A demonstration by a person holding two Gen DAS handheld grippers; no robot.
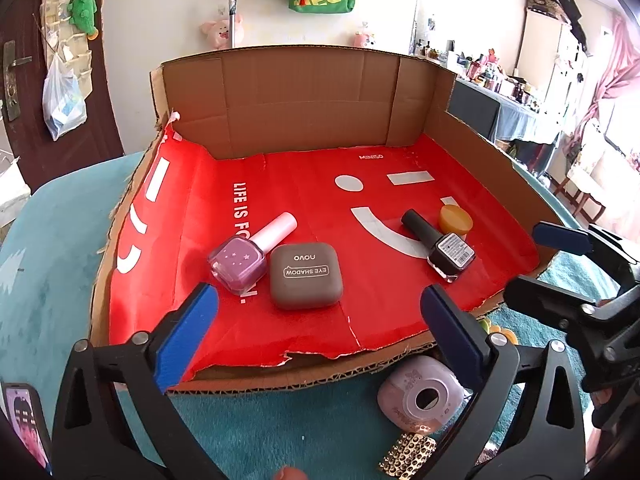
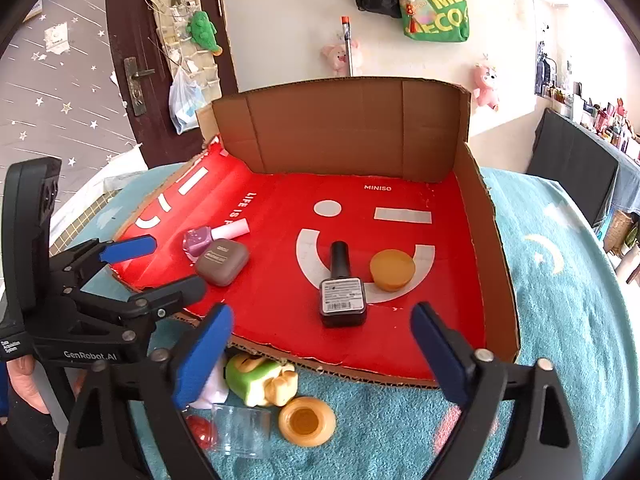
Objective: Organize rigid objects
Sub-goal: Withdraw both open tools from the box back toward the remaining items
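Observation:
A cardboard tray [image 1: 280, 344] lined with red paper lies on a teal cloth. On its left side a pink nail polish bottle [image 1: 244, 264] lies beside a brown eye shadow case [image 1: 306, 276]. To the right lie a dark nail polish bottle [image 2: 342, 296] and an amber round jar [image 2: 392, 270]. My left gripper [image 1: 320, 294] hovers open over the tray's front edge, just short of the case, holding nothing. My right gripper [image 2: 320, 314] is open and empty too, just in front of the dark bottle. Each gripper shows in the other's view, the left gripper [image 2: 176, 266] and the right gripper [image 1: 524, 262].
Tall cardboard walls close the tray's back and right side. On the cloth in front of it lie a lilac case [image 1: 420, 396], a gold studded piece [image 1: 408, 456], a green-and-cream toy [image 2: 260, 378], an amber ring-shaped piece [image 2: 306, 420] and a clear cup [image 2: 240, 428]. A phone [image 1: 24, 420] sits bottom left.

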